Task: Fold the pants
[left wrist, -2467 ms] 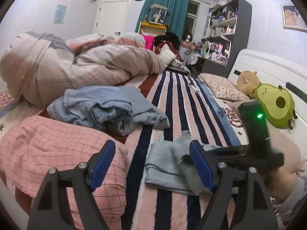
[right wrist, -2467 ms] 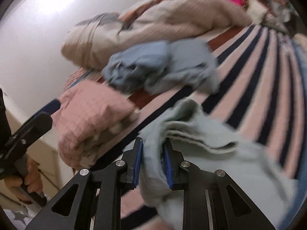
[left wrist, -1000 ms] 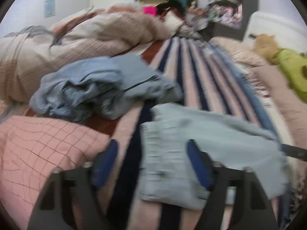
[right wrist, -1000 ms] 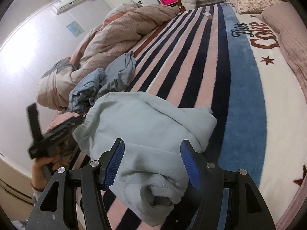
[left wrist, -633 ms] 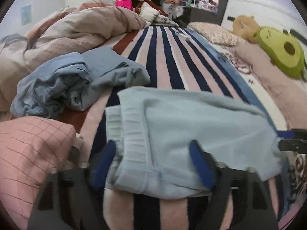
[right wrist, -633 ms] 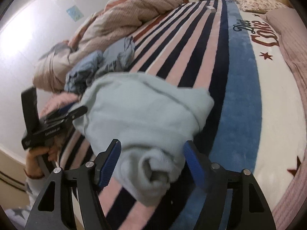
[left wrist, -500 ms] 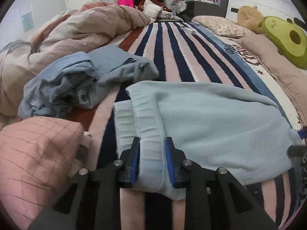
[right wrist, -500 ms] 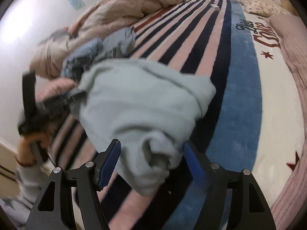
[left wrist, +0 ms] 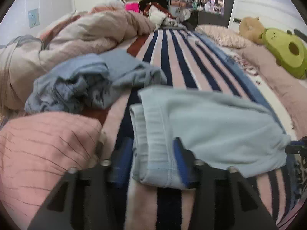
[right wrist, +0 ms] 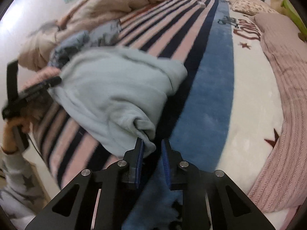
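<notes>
Pants [left wrist: 220,126], pale blue fleece, lie bunched across the striped blanket [left wrist: 172,61] near the bed's foot edge, waistband end toward the left gripper [left wrist: 153,163].

Change noted: half a second ago the left fingers were pinched tight on the ribbed waistband; now they stand apart with the band loose between them, so that grip has been let go. The right gripper [right wrist: 152,153] has gone the other way: wide half a second ago, its blue pads now stand close either side of a rolled fold at the opposite end of the garment. Cloth touches the left pad; a gap shows on the other side, and blur makes it hard to call a firm hold. I cannot tell whether it is gripping.

Reading: likely a re-grip between folds. The garment is doubled but lumpy, edges not aligned, so the fold looks early and unfinished.

Surface: soft plush blanket with navy and pink stripes and a broad blue band [right wrist: 213,88]; cloth will drag and bunch on it rather than slide.

Surroundings: crumpled blue-grey garment [left wrist: 92,82] just beyond the pants, pink checked bedding [left wrist: 42,145] to the left, rumpled duvet [left wrist: 92,30] behind, avocado plush [left wrist: 284,53] by the headboard, shelves and a teal curtain at the far wall.
</notes>
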{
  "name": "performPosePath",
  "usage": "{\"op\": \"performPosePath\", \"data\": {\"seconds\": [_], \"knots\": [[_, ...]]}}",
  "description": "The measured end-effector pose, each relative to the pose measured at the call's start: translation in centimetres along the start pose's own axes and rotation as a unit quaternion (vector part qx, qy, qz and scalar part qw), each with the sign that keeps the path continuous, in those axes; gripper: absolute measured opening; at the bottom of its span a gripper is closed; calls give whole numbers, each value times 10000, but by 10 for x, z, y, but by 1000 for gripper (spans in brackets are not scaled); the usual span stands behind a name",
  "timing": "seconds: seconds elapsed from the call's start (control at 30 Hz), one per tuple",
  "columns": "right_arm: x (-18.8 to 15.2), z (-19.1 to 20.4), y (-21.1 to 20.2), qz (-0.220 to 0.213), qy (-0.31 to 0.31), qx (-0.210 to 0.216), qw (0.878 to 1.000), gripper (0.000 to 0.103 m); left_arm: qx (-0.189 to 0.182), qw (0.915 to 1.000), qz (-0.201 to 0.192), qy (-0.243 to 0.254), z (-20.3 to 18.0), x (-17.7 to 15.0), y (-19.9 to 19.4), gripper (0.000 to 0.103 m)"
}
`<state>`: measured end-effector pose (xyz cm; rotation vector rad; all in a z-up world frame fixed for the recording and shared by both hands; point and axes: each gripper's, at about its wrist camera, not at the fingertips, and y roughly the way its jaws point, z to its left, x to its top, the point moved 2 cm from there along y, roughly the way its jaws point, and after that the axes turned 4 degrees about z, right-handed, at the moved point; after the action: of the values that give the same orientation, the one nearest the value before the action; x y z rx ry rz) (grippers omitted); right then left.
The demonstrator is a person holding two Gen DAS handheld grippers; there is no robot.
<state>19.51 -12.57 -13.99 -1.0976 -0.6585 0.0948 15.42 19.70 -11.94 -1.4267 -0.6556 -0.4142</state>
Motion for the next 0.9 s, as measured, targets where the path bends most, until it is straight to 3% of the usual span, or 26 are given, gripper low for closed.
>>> {"op": "performPosePath", "data": {"seconds": [0.03, 0.07, 0.1, 0.23, 0.37, 0.4, 0.43, 0.47, 0.53, 0.7, 0.77, 0.9], "knots": [[4, 0, -6, -116, 75, 92, 9999, 37, -147, 9999, -60, -52, 2, 3, -4, 69], [9, -1, -12, -269, 177, 248, 9992, 58, -251, 9995, -118, -128, 4, 7, -7, 74], [13, -2, -16, -395, 285, 416, 9979, 64, -269, 9994, -156, -168, 5, 10, -8, 77], [37, 2, 4, -381, 486, 540, 9966, 65, -411, 9990, 42, -140, 5, 27, 5, 79], [42, 2, 55, 206, 842, 838, 9927, 66, -408, 9984, 298, -252, 5, 34, 21, 79], [40, 3, 62, 219, 840, 838, 9927, 64, -394, 9984, 320, -249, 5, 34, 23, 79], [40, 6, 63, 127, 720, 766, 9944, 49, -413, 9982, 365, -255, 5, 33, 26, 79], [40, 11, 60, 82, 536, 747, 9957, 26, -452, 9978, 400, -265, 5, 31, 27, 79], [38, 10, 54, -7, 483, 821, 9955, 14, -499, 9971, 496, -274, 5, 27, 32, 79], [27, 10, 29, -233, 152, 409, 9988, 8, -564, 9960, 662, -205, 2, 20, 37, 79], [24, 2, 19, -233, 235, 417, 9986, 8, -717, 9952, 650, -140, -2, 19, 35, 79], [21, -19, -1, -270, 369, 18, 9990, 8, -1137, 9912, 665, -149, -10, 18, 32, 79]]}}
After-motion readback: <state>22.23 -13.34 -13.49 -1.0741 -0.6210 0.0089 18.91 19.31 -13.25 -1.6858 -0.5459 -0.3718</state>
